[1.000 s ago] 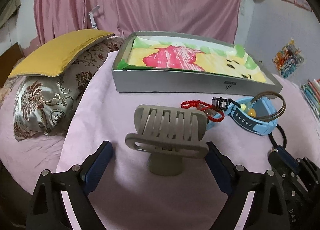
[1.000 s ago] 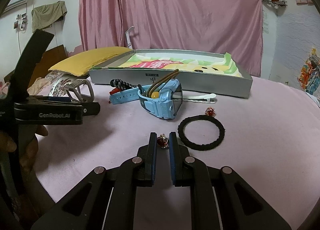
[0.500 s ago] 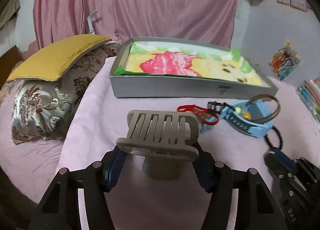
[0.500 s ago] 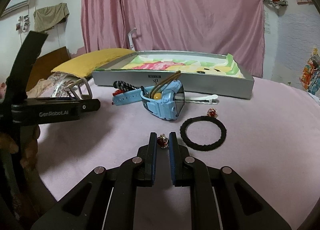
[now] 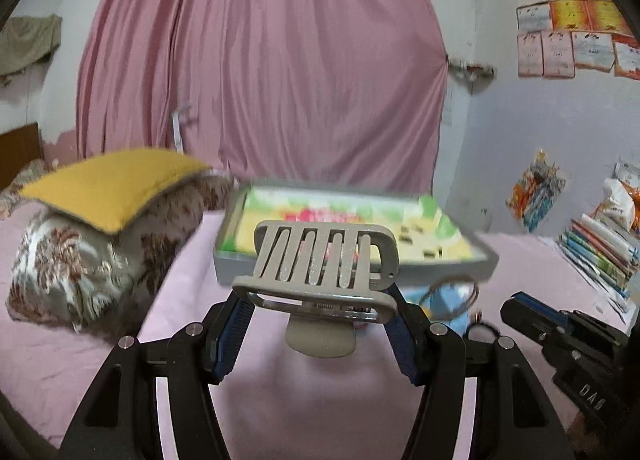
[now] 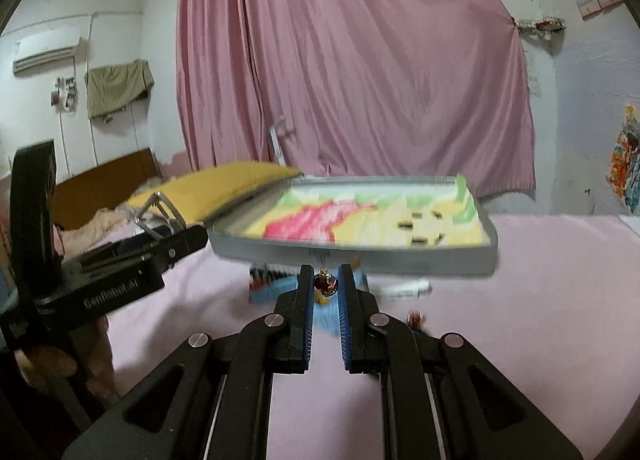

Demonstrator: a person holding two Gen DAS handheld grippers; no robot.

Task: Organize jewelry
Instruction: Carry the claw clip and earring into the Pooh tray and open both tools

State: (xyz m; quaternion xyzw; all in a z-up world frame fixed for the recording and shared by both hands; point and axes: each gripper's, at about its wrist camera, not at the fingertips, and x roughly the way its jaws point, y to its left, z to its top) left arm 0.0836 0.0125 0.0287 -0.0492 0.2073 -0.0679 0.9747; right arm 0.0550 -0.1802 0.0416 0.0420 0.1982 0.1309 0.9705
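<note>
1. Plainly, the largest thing is the bed (image 6: 560, 300) under its pink sheet, which carries everything else; a yellow pillow (image 5: 108, 184) lies on a patterned pillow (image 5: 80, 260) to the left of the tray.
2. Next is the tray (image 6: 360, 256), a shallow grey box with a cartoon-printed lining, lying flat on the bed. It is the landmark and, by my judgement, the place the jewelry is meant to go. A few small dark bits already lie on its lining, too blurred to name.
3. On the bed just in front of the tray is a blue watch (image 5: 448, 300), largely hidden behind the grippers and blurred in both views.
4. The left hand-held gripper (image 5: 320, 324) is clamped on a grey hair claw (image 5: 324, 264), which is held clear of the bed, in front of the tray's near wall and about level with it.
5. The right hand-held gripper (image 6: 325, 284) is nearly together, pinching a small red-stone ring (image 6: 325, 283) between its pads, also raised in front of the tray's near wall.
6. A second small red trinket (image 6: 416, 316) lies on the bed in front of the tray, to the right of the watch.
7. The step in hand looks like the carry: both pieces are gripped and off the bed, neither over the tray.
8. The next move calls for bringing each piece over the near wall, lowering it onto bare lining, and only then letting go; the ring is tiny and could roll if dropped from height.
</note>
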